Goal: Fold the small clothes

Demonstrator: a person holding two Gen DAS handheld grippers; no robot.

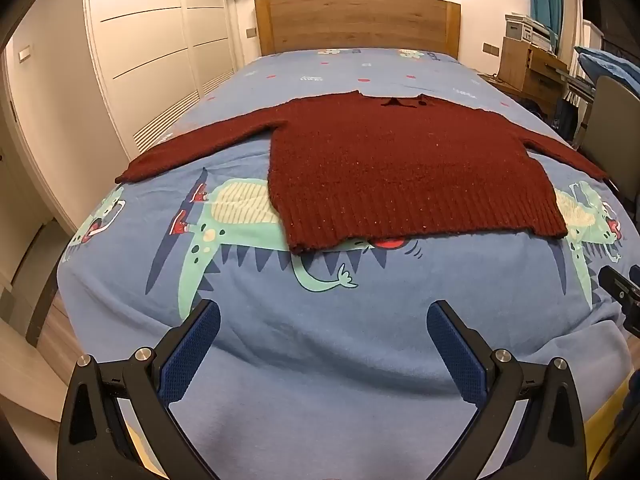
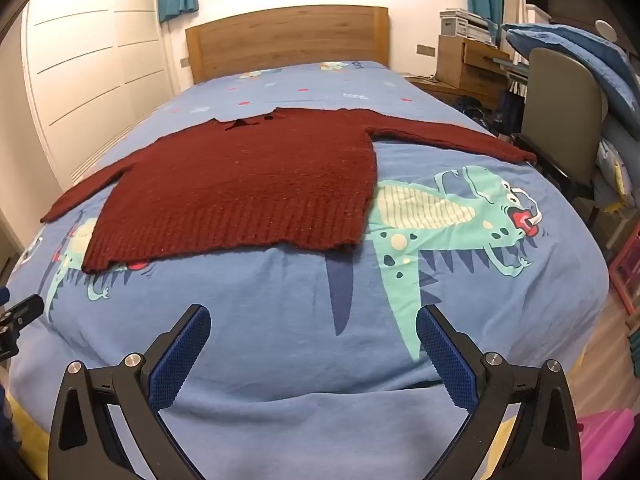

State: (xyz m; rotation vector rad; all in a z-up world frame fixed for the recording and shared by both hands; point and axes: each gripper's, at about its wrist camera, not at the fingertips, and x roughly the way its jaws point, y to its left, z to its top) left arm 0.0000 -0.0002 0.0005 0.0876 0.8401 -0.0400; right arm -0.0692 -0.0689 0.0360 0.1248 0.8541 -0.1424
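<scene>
A dark red knitted sweater (image 1: 400, 160) lies flat on the bed, both sleeves spread out to the sides and its ribbed hem toward me. It also shows in the right wrist view (image 2: 248, 184). My left gripper (image 1: 324, 320) is open and empty, held over the bed's near end, short of the hem. My right gripper (image 2: 312, 324) is open and empty too, also short of the hem. The right gripper's body shows at the right edge of the left wrist view (image 1: 624, 292).
The bed has a blue dinosaur-print cover (image 1: 320, 360) and a wooden headboard (image 1: 356, 20). White wardrobe doors (image 1: 152, 60) stand to the left. A chair (image 2: 560, 112), a wooden desk (image 2: 468, 64) and piled blue bedding (image 2: 592, 64) stand to the right.
</scene>
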